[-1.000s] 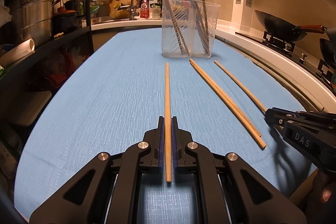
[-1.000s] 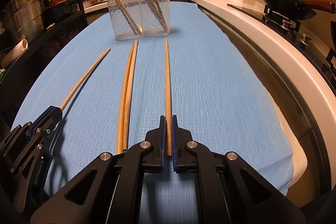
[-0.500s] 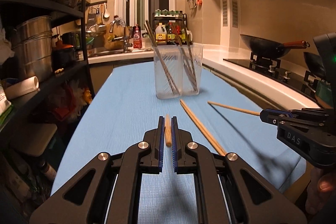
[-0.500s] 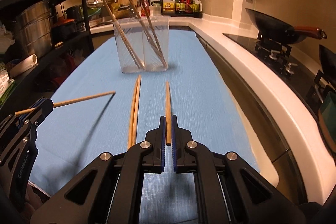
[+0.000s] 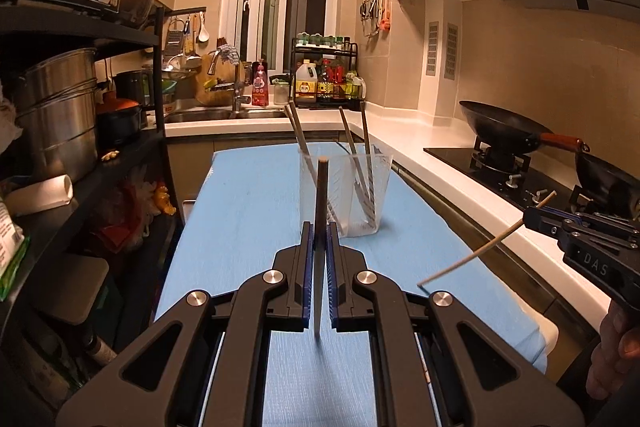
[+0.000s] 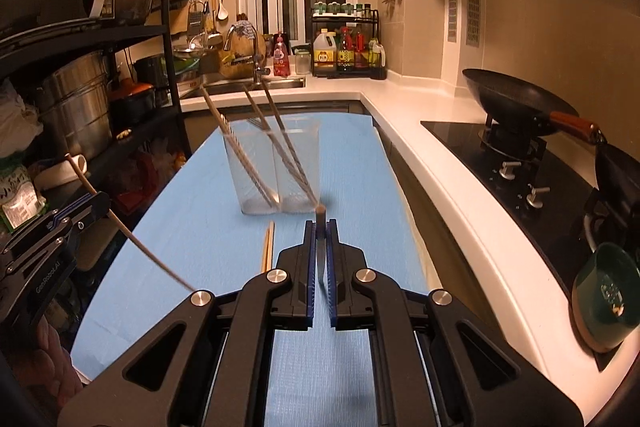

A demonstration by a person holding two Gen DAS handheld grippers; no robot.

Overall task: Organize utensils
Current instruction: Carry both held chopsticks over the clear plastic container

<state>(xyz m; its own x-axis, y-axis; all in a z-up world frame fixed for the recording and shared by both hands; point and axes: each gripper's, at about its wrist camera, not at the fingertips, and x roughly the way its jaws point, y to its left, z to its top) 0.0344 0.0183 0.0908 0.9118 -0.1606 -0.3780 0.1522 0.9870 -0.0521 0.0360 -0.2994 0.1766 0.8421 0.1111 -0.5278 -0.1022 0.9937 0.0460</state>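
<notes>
My left gripper is shut on a wooden chopstick that points forward and up, held in the air above the blue cloth. Ahead stands a clear plastic container with several chopsticks leaning in it. My right gripper is shut on a second chopstick, seen almost end-on. From the left wrist view, the right gripper is at the right, its chopstick slanting down. In the right wrist view, the left gripper is at the left. Two chopsticks lie on the cloth before the container.
A black shelf with steel pots lines the left side. To the right run a white counter, a hob with a black wok and a green cup. A sink and bottles stand at the back.
Both grippers have risen from the cloth, each carrying its chopstick up into the air. The two chopsticks between them stay on the cloth. The container now appears lower in both views.
</notes>
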